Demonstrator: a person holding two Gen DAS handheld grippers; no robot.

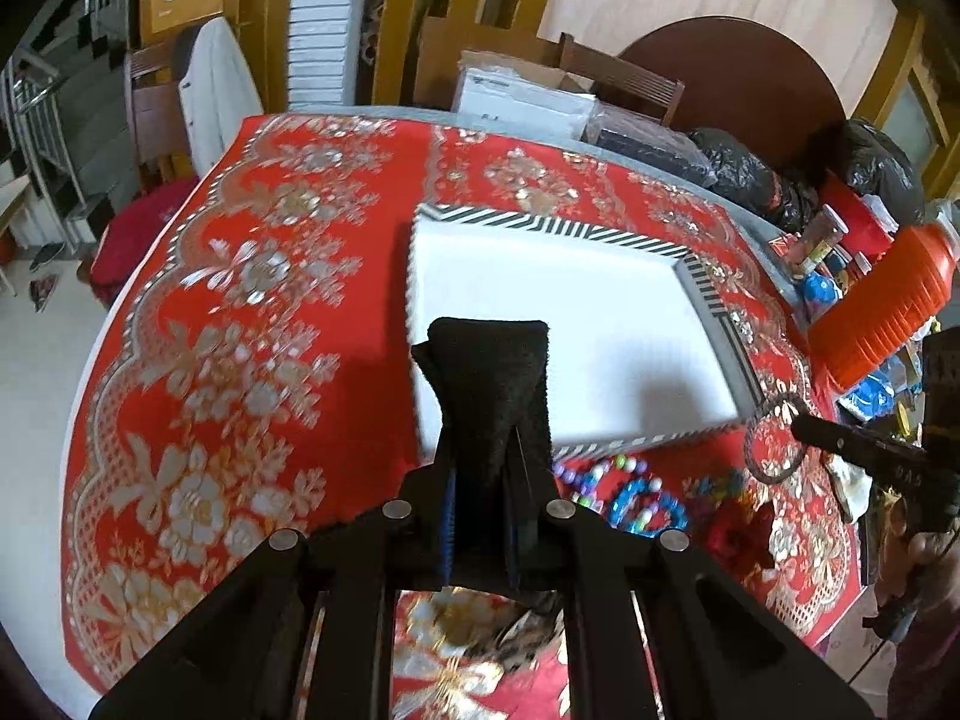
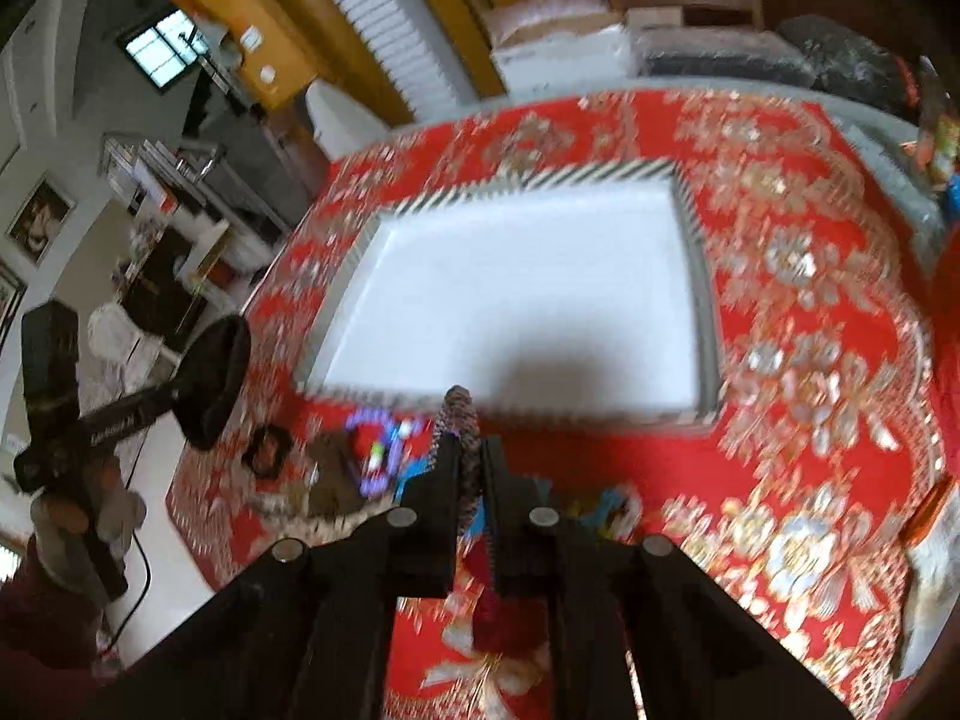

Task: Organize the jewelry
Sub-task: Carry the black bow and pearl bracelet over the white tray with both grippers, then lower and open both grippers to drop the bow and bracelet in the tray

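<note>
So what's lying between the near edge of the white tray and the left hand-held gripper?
In the left wrist view, a pile of colourful bead bracelets lies on the red tablecloth, just outside the tray near rim, right of the left hand-held gripper.

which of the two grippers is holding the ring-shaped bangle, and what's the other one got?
The right gripper holds the dark patterned bangle, lifted off the tablecloth by the tray corner. The left gripper is clamped on a black fuzzy band.

Left hand-held gripper (image 1: 489, 360): padded fingers pressed together, nothing between them, held aloft, pointing forward and down. Right hand-held gripper (image 2: 463, 420): fingers clamped on bracelet (image 2: 461, 414), raised, tilted forward. Person's hand (image 2: 72, 516) grips left handle, seen in right view.
</note>
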